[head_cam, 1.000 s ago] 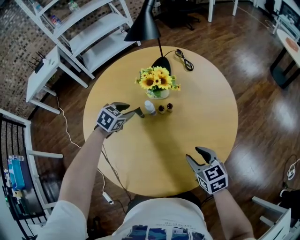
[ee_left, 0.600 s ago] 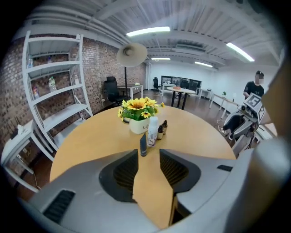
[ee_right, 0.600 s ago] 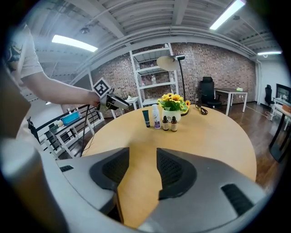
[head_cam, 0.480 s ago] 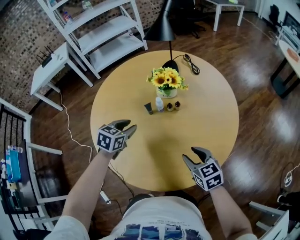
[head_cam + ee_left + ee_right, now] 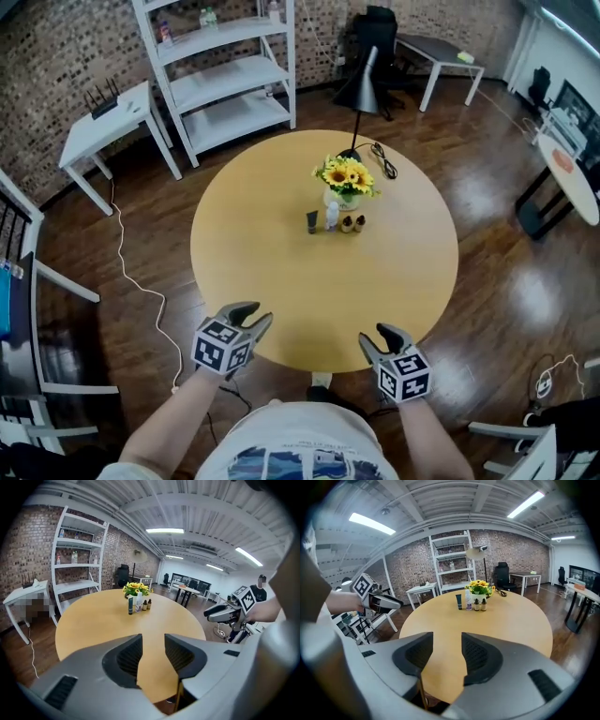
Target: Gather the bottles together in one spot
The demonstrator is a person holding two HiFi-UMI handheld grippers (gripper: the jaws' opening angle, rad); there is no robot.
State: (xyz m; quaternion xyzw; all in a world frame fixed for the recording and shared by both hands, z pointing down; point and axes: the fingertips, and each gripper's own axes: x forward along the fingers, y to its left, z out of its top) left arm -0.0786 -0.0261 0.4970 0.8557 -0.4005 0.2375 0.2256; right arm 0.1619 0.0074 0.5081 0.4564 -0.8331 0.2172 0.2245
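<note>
left gripper (image 5: 260, 316), right gripper (image 5: 372, 335) both agape, empty, bottles (image 5: 333, 222) by flowers (image 5: 346, 175), ceiling lights (image 5: 164, 530) only in gripper views

Round pale-wood table (image 5: 281, 272), tight row just beyond centre toward far edge, dark tube (image 5: 312, 221), white bottle (image 5: 332, 217), two small brown bottles (image 5: 353, 223), sunflower vase (image 5: 345, 180) just behind, black lamp (image 5: 359, 89) and coiled cable (image 5: 385, 161) near far edge.

4 bottles (image 5: 332, 217), seemingly 2 small and brown; 1 round table (image 5: 281, 272), 1 sunflower vase (image 5: 346, 183), 1 lamp (image 5: 362, 87)
</note>
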